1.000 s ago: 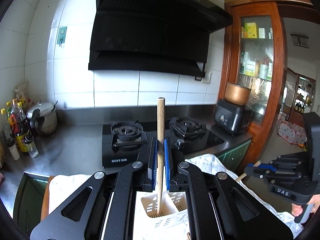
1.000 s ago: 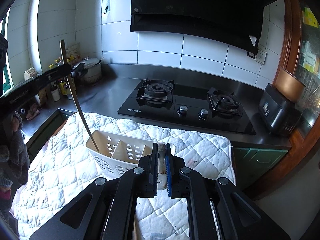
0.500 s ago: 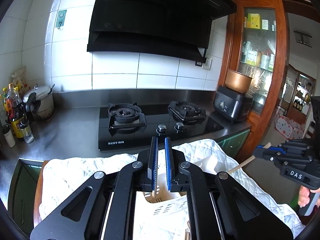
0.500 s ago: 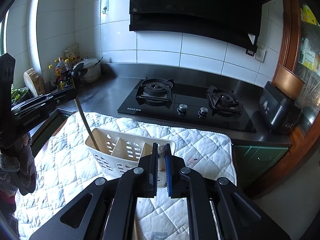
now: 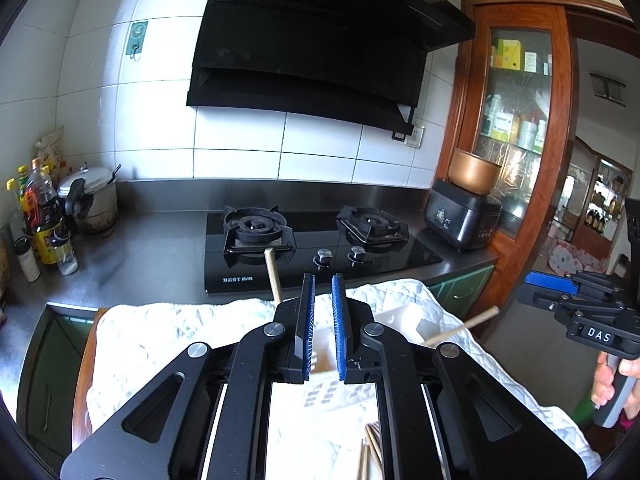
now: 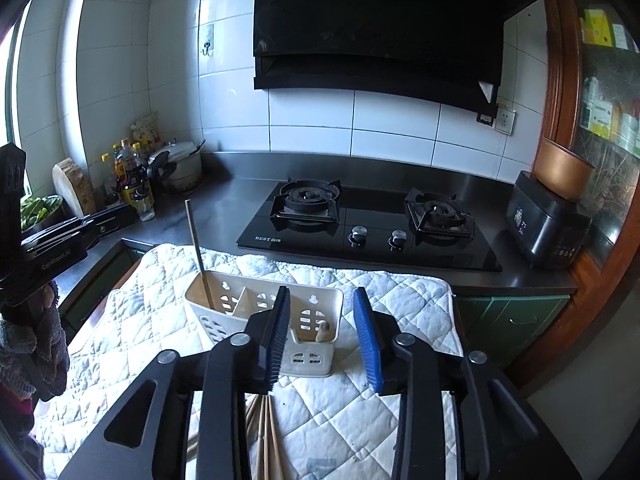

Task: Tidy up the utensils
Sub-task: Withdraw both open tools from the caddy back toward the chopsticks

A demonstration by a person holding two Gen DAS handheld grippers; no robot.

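Both grippers over white quilted mat (image 6: 360,292). Right gripper (image 6: 325,340) jaws opening, nothing between; left gripper (image 5: 322,326) opening w/ small empty gap. Wooden chopstick (image 6: 197,250) stands in cream slotted plastic utensil caddy (image 6: 312,354), left compartment.

A black two-burner gas hob (image 6: 368,224) is set into the steel counter. Above it, a range hood (image 6: 380,36) is mounted. Left of it, a pressure cooker (image 6: 180,166) and bottles (image 6: 130,176) are placed; right of it, a black appliance (image 6: 548,228).
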